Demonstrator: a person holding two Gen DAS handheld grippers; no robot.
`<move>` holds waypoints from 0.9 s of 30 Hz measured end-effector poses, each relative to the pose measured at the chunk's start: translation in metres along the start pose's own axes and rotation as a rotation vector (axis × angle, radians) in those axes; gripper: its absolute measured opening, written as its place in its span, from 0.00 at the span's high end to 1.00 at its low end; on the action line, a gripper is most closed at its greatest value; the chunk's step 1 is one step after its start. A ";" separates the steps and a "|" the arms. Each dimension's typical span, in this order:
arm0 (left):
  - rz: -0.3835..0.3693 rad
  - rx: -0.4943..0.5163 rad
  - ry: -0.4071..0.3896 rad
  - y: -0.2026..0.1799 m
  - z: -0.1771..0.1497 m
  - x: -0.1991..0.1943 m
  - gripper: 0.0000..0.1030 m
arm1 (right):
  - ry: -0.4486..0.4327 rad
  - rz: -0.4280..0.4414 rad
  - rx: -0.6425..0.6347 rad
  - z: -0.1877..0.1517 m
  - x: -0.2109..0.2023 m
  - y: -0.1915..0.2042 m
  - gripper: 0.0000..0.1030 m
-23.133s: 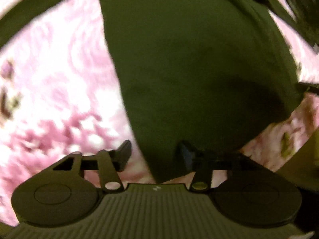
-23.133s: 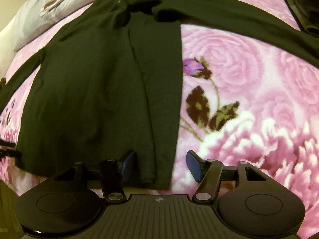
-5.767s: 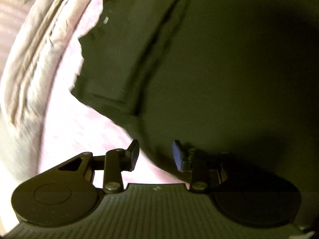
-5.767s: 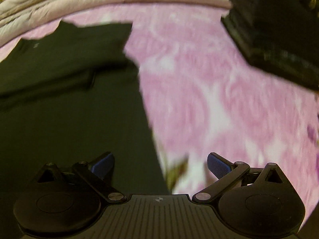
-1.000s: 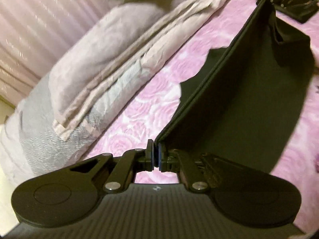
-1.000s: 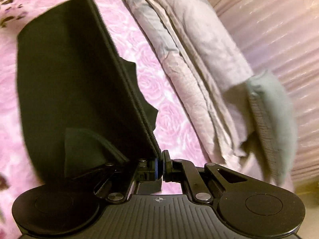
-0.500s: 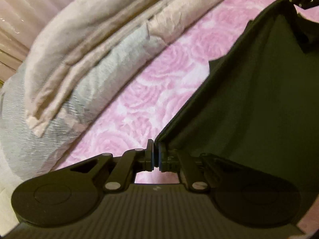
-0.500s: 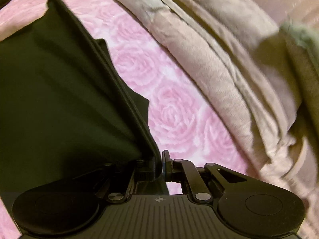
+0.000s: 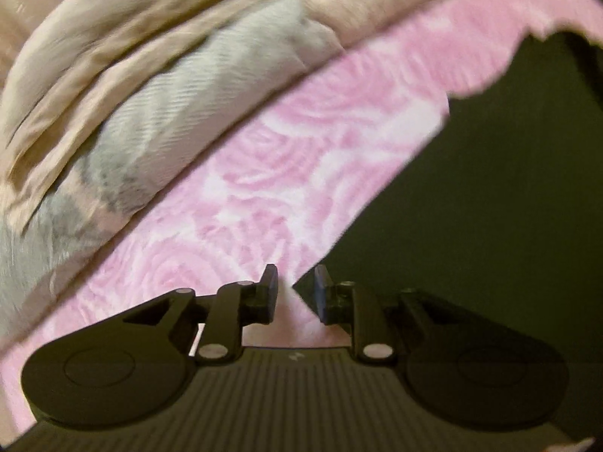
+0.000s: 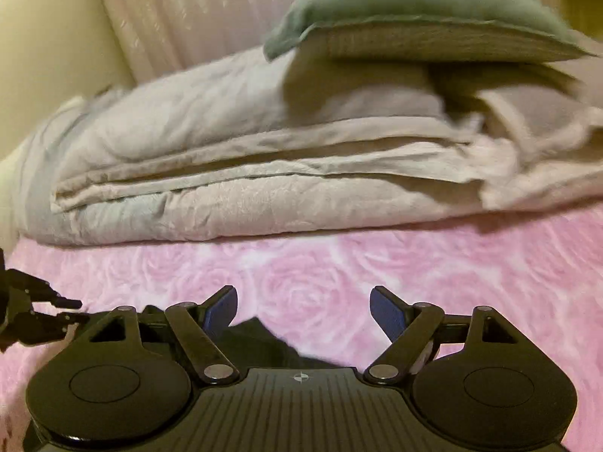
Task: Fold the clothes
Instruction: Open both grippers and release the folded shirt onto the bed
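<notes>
The dark green garment (image 9: 490,196) lies on the pink rose-patterned bedspread (image 9: 286,173) and fills the right side of the left wrist view. My left gripper (image 9: 294,290) is open a little, with the garment's corner against the right finger and nothing gripped. My right gripper (image 10: 303,309) is wide open and empty. A small dark piece of the garment (image 10: 264,342) shows just below its fingers. The left gripper (image 10: 34,320) shows at the left edge of the right wrist view.
A folded grey and beige quilt (image 10: 264,165) lies across the far side of the bed, with a grey-green pillow (image 10: 414,11) on top. The quilt also shows in the left wrist view (image 9: 150,86). A pale striped curtain (image 10: 181,19) hangs behind.
Both grippers were shut on the garment's edge and held it up. Now both have opened and let go, and the garment lies on the bedspread. The right gripper has turned toward the quilt.
</notes>
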State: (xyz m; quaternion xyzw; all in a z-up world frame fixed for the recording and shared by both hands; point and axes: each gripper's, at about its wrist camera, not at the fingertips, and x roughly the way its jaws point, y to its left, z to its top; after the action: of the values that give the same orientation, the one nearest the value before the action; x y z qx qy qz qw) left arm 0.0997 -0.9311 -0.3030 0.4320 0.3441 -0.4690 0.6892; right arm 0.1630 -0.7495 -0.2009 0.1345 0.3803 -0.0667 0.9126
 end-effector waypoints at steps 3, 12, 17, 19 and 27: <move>-0.041 -0.111 -0.049 0.019 -0.010 -0.028 0.71 | 0.105 -0.067 -0.343 -0.046 -0.018 0.041 0.22; -0.064 -0.121 0.000 -0.002 -0.055 -0.053 0.71 | 0.254 -0.212 -0.611 -0.113 0.000 0.055 0.95; -0.105 -0.160 0.021 -0.017 -0.065 -0.059 0.71 | 0.175 -0.299 -0.001 -0.067 -0.017 -0.040 0.93; -0.108 -0.155 0.026 -0.022 -0.065 -0.060 0.71 | 0.192 -0.343 0.171 -0.060 -0.019 -0.075 0.92; -0.093 0.001 -0.025 -0.063 -0.076 -0.096 0.71 | 0.195 -0.281 0.082 -0.101 -0.066 -0.037 0.34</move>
State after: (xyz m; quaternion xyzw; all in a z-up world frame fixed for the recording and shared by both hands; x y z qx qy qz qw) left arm 0.0042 -0.8392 -0.2651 0.4098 0.3550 -0.5061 0.6707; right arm 0.0402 -0.7533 -0.2296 0.1230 0.4790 -0.1960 0.8468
